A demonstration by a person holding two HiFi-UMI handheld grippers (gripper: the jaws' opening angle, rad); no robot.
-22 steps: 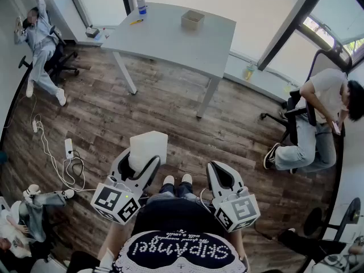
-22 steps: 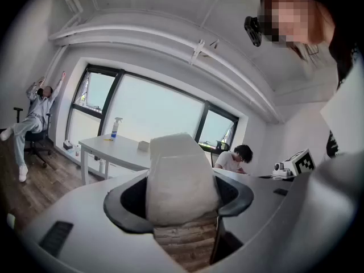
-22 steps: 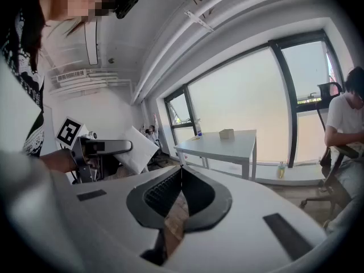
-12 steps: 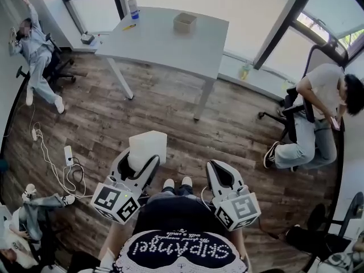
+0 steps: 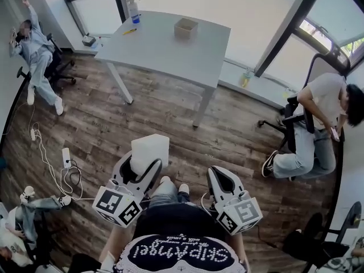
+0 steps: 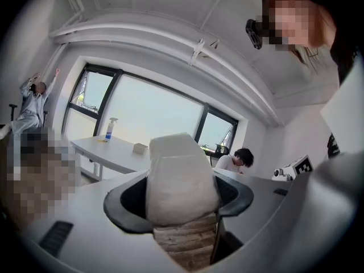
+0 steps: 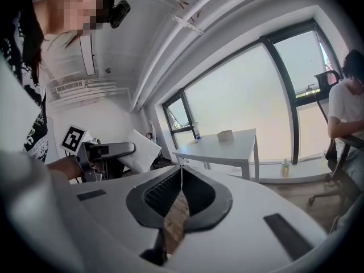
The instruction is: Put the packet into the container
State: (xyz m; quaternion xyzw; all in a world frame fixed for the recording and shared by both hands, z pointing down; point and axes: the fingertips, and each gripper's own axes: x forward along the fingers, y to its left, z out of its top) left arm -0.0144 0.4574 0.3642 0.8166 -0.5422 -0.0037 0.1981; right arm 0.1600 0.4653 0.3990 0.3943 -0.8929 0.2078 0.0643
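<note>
So the left gripper (image 5: 139, 165) has its jaws spread about as wide as they go, and they're clamped on the flanks of a puffy white pillow-shaped packet (image 6: 180, 175). The packet's long axis runs out along the jaws, so most of it sticks forward past the tips, away from the person. The right gripper (image 7: 182, 170) has nothing in it; its jaws are pinched together with the tips touching. It hangs beside the left one at about the same reach, so it's no closer to anything. What matters here is where the goal sits: the small tan open-topped box container (image 5: 186, 27) is on the far part of a pale grey table (image 5: 165, 47), well apart from the packet. There's a whole stretch of dark wood-plank floor (image 5: 170, 112) in between. In the head view the container is ahead of the packet and a bit to its right. In the left gripper view it peeks out just past the packet's left edge. My read is that this is purely the carry stage. The left side has to close that gap and get the packet's leading end over the container's open top before letting go, and the right one is just along for the ride.
</note>
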